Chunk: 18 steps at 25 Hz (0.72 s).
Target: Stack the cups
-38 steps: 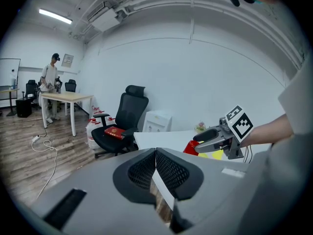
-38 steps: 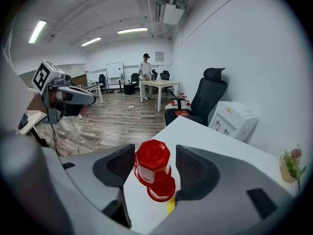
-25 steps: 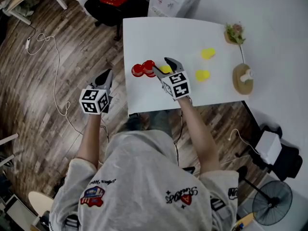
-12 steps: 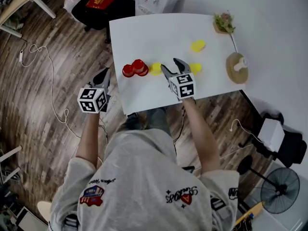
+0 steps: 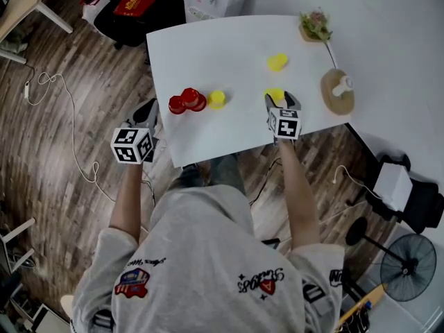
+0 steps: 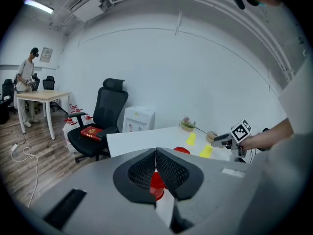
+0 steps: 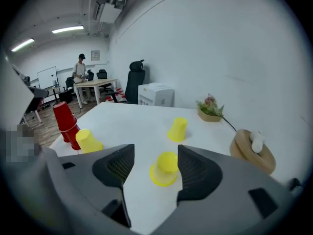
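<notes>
Our left gripper (image 5: 147,111) hangs off the left edge of the white table (image 5: 229,50), over the wood floor (image 5: 69,116). Jaws pressed together, nothing between them. On the table, left to right: two red plastic cups (image 5: 186,101), one nested on the other. A yellow plastic cup (image 5: 217,98) sits just beside them. A second yellow cup (image 5: 275,94) stands upside down in the gap of our right gripper (image 5: 282,102). Its jaws are wide apart, just opened a bit further, pads clear of the cup. A third yellow cup (image 5: 277,62) sits farther back, apart.
</notes>
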Each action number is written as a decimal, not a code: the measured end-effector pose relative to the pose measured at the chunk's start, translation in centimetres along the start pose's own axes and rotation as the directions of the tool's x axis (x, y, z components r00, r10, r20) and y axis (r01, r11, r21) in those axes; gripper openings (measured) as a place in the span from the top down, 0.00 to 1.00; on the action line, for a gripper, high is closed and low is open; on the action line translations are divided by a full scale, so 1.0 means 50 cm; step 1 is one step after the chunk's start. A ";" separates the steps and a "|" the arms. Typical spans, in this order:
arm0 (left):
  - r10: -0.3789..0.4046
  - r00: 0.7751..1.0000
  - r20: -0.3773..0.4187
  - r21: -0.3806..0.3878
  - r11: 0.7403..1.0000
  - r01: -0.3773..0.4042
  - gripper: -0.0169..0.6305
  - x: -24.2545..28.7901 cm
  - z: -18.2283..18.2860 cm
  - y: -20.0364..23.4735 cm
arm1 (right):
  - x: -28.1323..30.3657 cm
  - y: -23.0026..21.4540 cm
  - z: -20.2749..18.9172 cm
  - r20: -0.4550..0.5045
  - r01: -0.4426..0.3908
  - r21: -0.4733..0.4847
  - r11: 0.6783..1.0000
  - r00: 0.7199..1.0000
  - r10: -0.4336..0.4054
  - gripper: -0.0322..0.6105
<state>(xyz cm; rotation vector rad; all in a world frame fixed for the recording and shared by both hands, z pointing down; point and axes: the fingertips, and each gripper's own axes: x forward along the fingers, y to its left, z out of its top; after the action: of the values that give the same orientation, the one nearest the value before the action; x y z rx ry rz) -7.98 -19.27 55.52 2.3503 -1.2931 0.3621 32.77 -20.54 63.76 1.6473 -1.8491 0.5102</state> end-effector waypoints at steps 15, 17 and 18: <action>0.062 0.998 -0.017 -0.010 0.998 -0.062 0.96 0.001 0.004 0.032 | 0.084 -0.056 -0.075 -0.146 0.008 -0.021 1.000 0.989 -0.011 0.62; 0.067 0.998 -0.015 -0.013 0.998 -0.067 0.96 -0.004 0.004 0.037 | 0.083 -0.048 -0.072 -0.148 0.003 -0.034 0.999 0.989 -0.008 0.62; 0.068 0.998 -0.013 -0.016 0.998 -0.068 0.96 -0.006 0.003 0.039 | 0.080 -0.041 -0.067 -0.141 -0.004 -0.041 0.999 0.990 -0.002 0.62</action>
<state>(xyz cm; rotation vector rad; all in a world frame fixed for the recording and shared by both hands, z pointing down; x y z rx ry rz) -9.81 -20.04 55.71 2.2912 -1.3678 0.3859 35.22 -21.73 68.68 1.5433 -1.7461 0.5700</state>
